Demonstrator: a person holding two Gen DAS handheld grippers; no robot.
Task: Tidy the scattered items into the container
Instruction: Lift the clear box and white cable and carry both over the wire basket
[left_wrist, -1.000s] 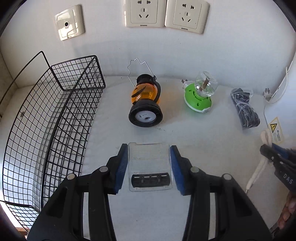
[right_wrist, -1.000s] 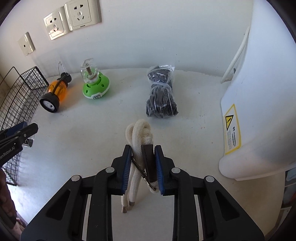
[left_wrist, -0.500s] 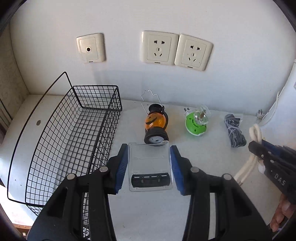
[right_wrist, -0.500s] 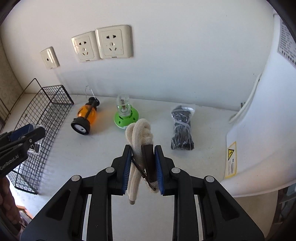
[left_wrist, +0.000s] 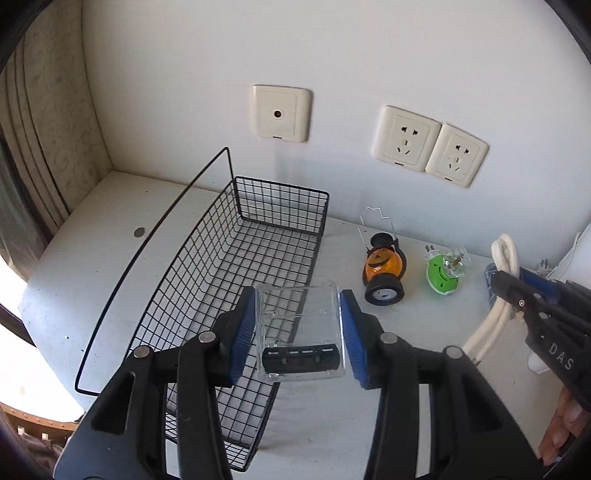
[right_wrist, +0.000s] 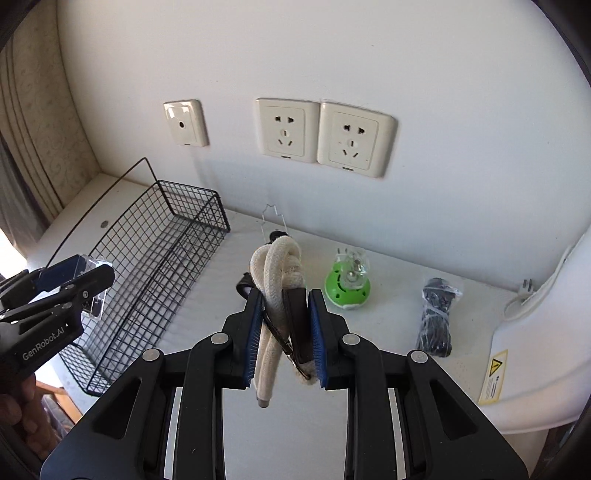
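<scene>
My left gripper (left_wrist: 298, 336) is shut on a clear plastic box (left_wrist: 299, 325) with a black part inside, held in the air above the right wall of the black wire basket (left_wrist: 207, 258). The left gripper also shows in the right wrist view (right_wrist: 74, 288). My right gripper (right_wrist: 286, 332) is shut on a bundle of cream rope (right_wrist: 275, 269) with a dark strap, held above the counter. The rope also shows in the left wrist view (left_wrist: 504, 254). The basket (right_wrist: 155, 251) stands at the left.
On the white counter (right_wrist: 388, 325) lie an orange pumpkin lantern (left_wrist: 382, 273), a green round gadget with a clear dome (right_wrist: 347, 284) and a bagged black cable (right_wrist: 437, 317). A white appliance (right_wrist: 546, 354) stands at the right. Wall sockets (right_wrist: 321, 136) are behind.
Both grippers have risen from the counter with their loads. The left one has moved left with the clear box, over the basket's right wall.
</scene>
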